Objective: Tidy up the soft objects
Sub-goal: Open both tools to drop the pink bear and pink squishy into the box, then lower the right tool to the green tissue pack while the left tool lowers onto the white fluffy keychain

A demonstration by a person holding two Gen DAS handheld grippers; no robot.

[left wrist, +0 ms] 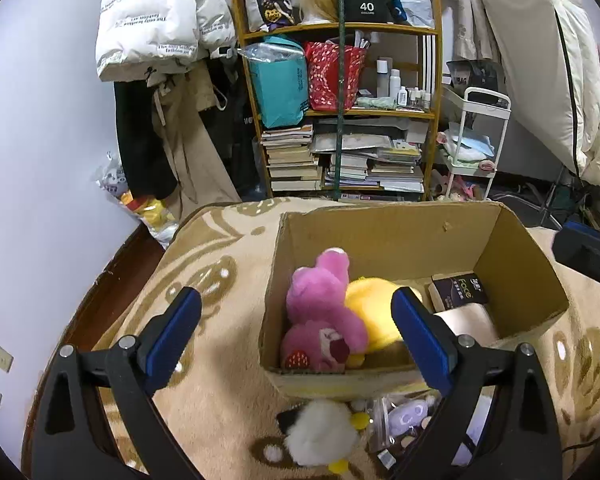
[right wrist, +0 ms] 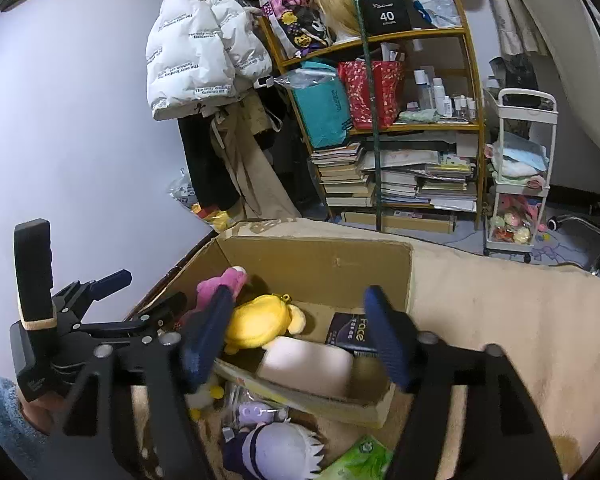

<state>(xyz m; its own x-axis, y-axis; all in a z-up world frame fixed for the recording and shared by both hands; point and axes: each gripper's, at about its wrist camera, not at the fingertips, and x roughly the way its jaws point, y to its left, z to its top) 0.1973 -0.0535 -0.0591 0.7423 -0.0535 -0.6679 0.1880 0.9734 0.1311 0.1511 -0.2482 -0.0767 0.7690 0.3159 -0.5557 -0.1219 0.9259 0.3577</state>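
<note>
An open cardboard box (left wrist: 380,236) (right wrist: 320,264) stands on the beige blanket. Inside lie a pink plush bear (left wrist: 324,316) (right wrist: 220,282), a yellow plush (left wrist: 370,304) (right wrist: 260,322), a dark tissue pack (left wrist: 460,290) (right wrist: 348,330) and a cream soft item (left wrist: 470,322) (right wrist: 306,362). My left gripper (left wrist: 296,330) is open and empty above the box's near left corner. My right gripper (right wrist: 296,334) is open and empty above the box's near side. In front of the box lie a white fluffy plush (left wrist: 320,434), a bagged purple toy (left wrist: 406,416) (right wrist: 254,414), a white-haired doll (right wrist: 278,450) and a green tissue pack (right wrist: 360,460).
The patterned blanket (left wrist: 204,288) (right wrist: 500,304) covers the bed. Behind stand a cluttered wooden shelf (left wrist: 340,112) (right wrist: 396,128) with books and bags, hanging coats (left wrist: 160,20), and a white trolley (left wrist: 476,140) (right wrist: 520,176). The left gripper's body (right wrist: 80,320) shows at left in the right wrist view.
</note>
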